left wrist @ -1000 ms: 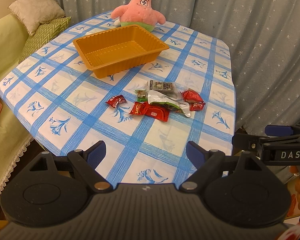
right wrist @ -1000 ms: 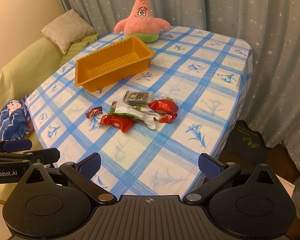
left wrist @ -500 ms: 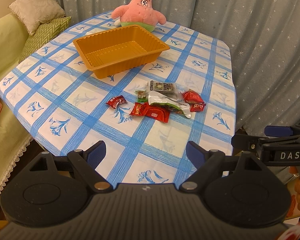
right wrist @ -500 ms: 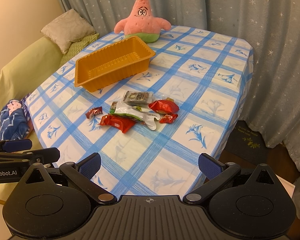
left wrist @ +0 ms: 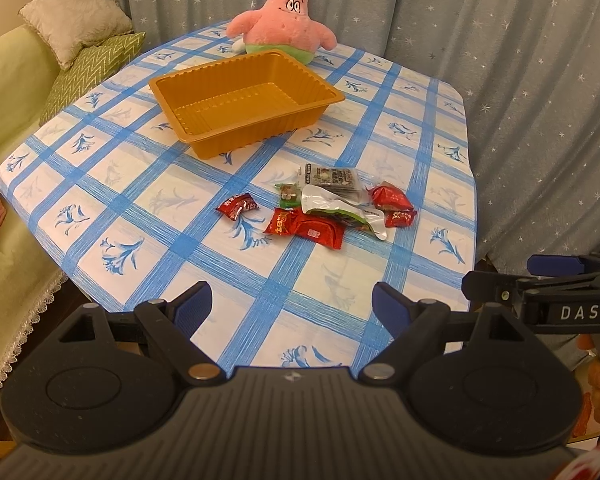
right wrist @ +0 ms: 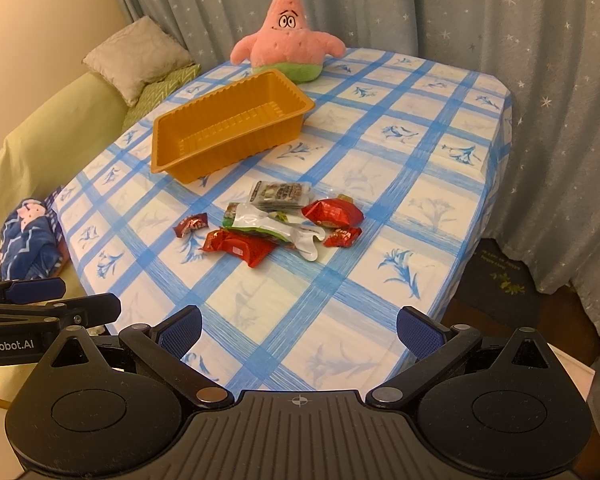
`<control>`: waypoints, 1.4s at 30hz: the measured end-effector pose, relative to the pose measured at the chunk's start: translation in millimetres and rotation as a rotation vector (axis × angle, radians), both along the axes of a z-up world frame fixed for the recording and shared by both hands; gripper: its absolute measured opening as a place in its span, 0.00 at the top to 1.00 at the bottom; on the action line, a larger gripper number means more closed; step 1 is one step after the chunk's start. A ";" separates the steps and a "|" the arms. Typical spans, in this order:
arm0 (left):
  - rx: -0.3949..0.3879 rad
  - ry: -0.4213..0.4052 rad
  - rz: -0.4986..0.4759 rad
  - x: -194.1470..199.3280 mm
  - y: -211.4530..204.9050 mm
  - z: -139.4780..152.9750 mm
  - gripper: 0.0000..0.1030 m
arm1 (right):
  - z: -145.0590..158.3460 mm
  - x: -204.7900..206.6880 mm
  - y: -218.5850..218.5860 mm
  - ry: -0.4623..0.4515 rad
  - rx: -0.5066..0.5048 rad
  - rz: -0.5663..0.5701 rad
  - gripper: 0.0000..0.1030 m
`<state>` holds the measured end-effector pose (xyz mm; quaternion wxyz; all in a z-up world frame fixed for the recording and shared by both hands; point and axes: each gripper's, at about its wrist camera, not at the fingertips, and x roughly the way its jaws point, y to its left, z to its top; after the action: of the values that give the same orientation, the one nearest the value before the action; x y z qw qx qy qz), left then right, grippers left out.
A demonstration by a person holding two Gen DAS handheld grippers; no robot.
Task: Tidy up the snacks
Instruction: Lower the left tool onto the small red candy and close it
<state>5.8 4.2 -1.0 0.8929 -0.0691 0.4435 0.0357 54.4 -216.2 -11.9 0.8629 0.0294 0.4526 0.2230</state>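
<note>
Both tools are held above the near edge of the surface (left wrist: 148, 200), which wears a blue-checked cloth. The left tool (left wrist: 292, 306) has its blue-padded fingers spread wide apart with nothing between them; the right tool (right wrist: 298, 330) is likewise spread and holding nothing.

In the left wrist view, the snacks (left wrist: 324, 210) lie in a loose heap near the middle of the surface, toward 1 o'clock from the tool: a white and green pouch (left wrist: 340, 210) rests across a long red packet (left wrist: 308, 232) and a dark clear-wrapped pack (left wrist: 332, 180). 1 small red packet (left wrist: 237, 206) sits apart at the heap's 9 o'clock. The orange tray (left wrist: 256, 140) stands beyond the heap at 11 o'clock, not touching it and with nothing visible inside. A pink starfish plush (left wrist: 284, 28) sits just behind the tray, before a star-printed curtain (left wrist: 520, 60).
</note>
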 end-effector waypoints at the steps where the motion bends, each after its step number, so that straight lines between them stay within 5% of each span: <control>1: 0.001 0.001 0.001 0.2 0.6 -0.1 0.16 | -0.1 0.1 -0.2 0.000 0.000 0.000 0.00; 17: 0.000 0.022 0.022 14.3 21.6 -5.5 0.16 | -10.5 18.4 16.4 0.026 0.011 -0.005 0.00; 34: -0.008 0.039 0.012 55.4 64.3 -43.4 0.18 | -41.1 50.9 18.2 0.007 0.060 -0.061 0.00; 42: 0.023 0.030 -0.038 79.9 69.7 -65.0 0.32 | -56.1 63.9 15.1 -0.003 0.060 -0.109 0.00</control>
<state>85.6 73.9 -66.0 0.8874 -0.0496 0.4576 0.0248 118.3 -201.1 -68.0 0.8731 0.0795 0.4424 0.1891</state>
